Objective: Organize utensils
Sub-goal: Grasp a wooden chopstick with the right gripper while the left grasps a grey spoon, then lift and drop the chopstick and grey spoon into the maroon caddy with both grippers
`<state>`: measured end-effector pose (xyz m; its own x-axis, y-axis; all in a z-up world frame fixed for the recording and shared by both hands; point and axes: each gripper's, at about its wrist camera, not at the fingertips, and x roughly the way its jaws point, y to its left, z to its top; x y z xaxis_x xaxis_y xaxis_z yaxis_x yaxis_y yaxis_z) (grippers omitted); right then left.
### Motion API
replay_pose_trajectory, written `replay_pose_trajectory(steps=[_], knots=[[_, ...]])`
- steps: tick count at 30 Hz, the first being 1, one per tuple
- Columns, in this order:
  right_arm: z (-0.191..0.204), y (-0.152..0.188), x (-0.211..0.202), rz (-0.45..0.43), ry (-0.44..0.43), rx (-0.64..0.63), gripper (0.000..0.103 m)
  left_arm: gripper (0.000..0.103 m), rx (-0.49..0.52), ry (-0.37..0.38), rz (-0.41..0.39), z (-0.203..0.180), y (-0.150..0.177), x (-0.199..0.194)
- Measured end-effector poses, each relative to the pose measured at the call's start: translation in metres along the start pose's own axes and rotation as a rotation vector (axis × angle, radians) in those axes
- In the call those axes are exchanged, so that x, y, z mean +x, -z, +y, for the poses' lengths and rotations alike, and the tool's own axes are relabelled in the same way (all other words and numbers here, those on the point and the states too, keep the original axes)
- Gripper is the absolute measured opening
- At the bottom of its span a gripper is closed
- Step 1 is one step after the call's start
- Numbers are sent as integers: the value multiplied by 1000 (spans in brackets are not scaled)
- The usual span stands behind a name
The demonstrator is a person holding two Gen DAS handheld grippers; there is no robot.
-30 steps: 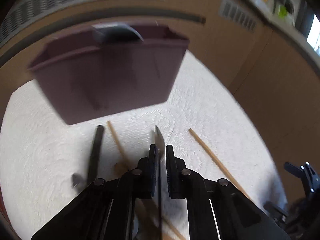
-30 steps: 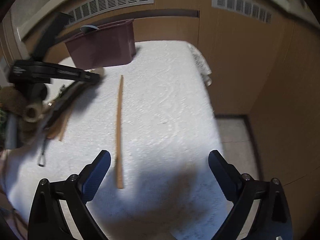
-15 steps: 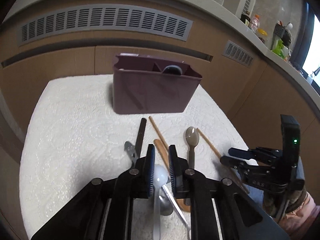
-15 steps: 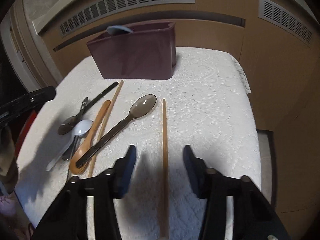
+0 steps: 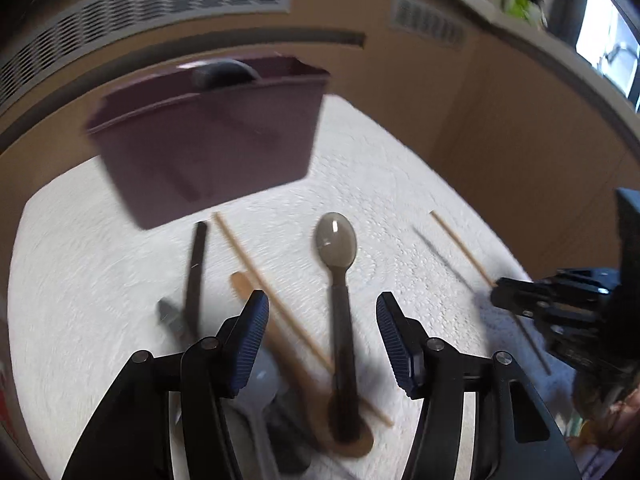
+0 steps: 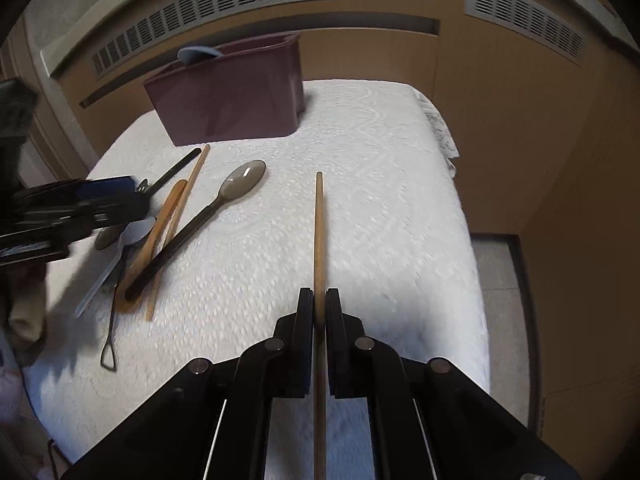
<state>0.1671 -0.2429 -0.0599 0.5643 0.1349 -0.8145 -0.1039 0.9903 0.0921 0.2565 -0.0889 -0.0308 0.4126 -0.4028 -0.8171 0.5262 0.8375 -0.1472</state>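
A maroon utensil holder (image 5: 208, 140) (image 6: 232, 92) stands at the far side of the white table, with a grey-blue spoon (image 6: 198, 54) in it. My left gripper (image 5: 320, 320) is open and empty above a pile of utensils: a grey-brown spoon (image 5: 338, 264), a wooden spoon (image 5: 288, 356), a wooden chopstick (image 5: 256, 268) and a black utensil (image 5: 196, 272). My right gripper (image 6: 319, 312) is shut on a second wooden chopstick (image 6: 319, 232), which points forward low over the cloth. It also shows in the left wrist view (image 5: 460, 244).
A white embossed cloth (image 6: 380, 200) covers the table. Wooden cabinet fronts with vents (image 6: 220, 4) stand behind it. The table drops off to the floor (image 6: 500, 280) at the right. A white spoon and a wire-handled utensil (image 6: 108, 356) lie at the left.
My left gripper has opened and released the white spoon onto the pile. My right gripper has closed on the lone chopstick.
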Motion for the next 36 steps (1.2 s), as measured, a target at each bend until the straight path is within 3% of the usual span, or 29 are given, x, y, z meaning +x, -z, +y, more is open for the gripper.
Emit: replay_pose_trajectory(steps=[6, 10, 11, 12, 13, 16, 23, 28, 31, 36], knots=[[-11, 11, -3, -17, -39, 41, 5, 56, 40, -59, 129, -18, -37, 50], [-12, 10, 5, -16, -34, 47, 5, 55, 38, -101, 148, -28, -44, 69], [-12, 9, 6, -17, -32, 48, 5, 50, 49, -127, 138, -31, -45, 72], [-12, 8, 7, -19, -31, 47, 5, 35, 59, -139, 115, -34, -44, 70], [-11, 7, 6, -22, -32, 47, 5, 33, 58, -140, 104, -35, -43, 68], [-7, 4, -3, -50, -40, 41, 5, 33, 19, -139, 18, -32, -32, 44], [17, -8, -33, -155, -92, 4, 5, 33, -123, -130, -297, -17, 22, -75], [39, -20, -41, -189, -101, -28, 5, 33, -185, -130, -409, -1, 40, -121], [48, -36, -48, -248, -96, -48, 5, 33, -205, -123, -459, 8, 36, -138], [58, -99, -77, -424, -63, -99, 5, 33, -182, -132, -614, 28, -17, -174]])
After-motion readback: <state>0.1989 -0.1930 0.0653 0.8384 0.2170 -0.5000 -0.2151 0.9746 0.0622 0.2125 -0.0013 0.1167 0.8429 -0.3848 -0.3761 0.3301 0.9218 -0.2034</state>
